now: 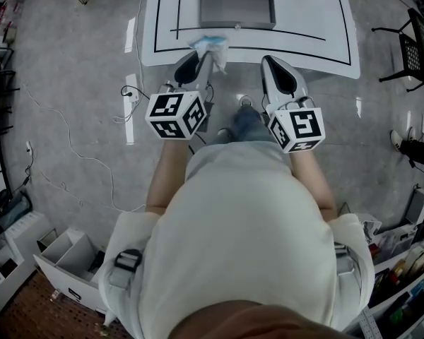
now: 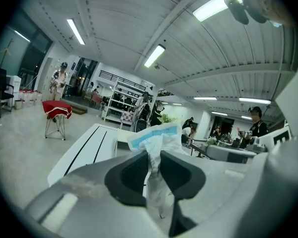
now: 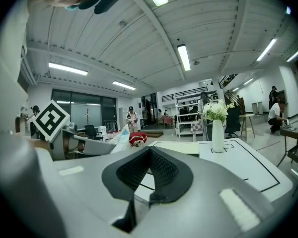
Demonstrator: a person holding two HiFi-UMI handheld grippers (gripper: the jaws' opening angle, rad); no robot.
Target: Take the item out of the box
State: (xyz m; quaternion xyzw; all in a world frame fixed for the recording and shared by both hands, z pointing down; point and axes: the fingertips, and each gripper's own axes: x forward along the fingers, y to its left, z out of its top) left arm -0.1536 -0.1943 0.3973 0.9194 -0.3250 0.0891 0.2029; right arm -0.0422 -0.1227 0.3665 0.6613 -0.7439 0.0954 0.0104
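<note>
A grey open box [image 1: 237, 10] sits on the white table [image 1: 318, 27] marked with black lines, at its near middle. My left gripper [image 1: 201, 56] is over the table's front edge, shut on a crumpled clear plastic packet with a blue strip [image 1: 212, 46]. In the left gripper view the packet [image 2: 156, 140] sticks up from between the dark pads of the left gripper [image 2: 153, 171], which pinch it. My right gripper [image 1: 272, 63] hovers beside it to the right, shut, with nothing between its pads. The right gripper view shows the right gripper [image 3: 149, 176] shut and empty, and the box's pale top [image 3: 176, 147].
A vase of white flowers [image 3: 217, 128] stands on the table. A black chair [image 1: 418, 48] is at the right, and a power strip with cables [image 1: 131, 97] lies on the floor at the left. White storage bins [image 1: 63, 260] sit low left. People stand far off.
</note>
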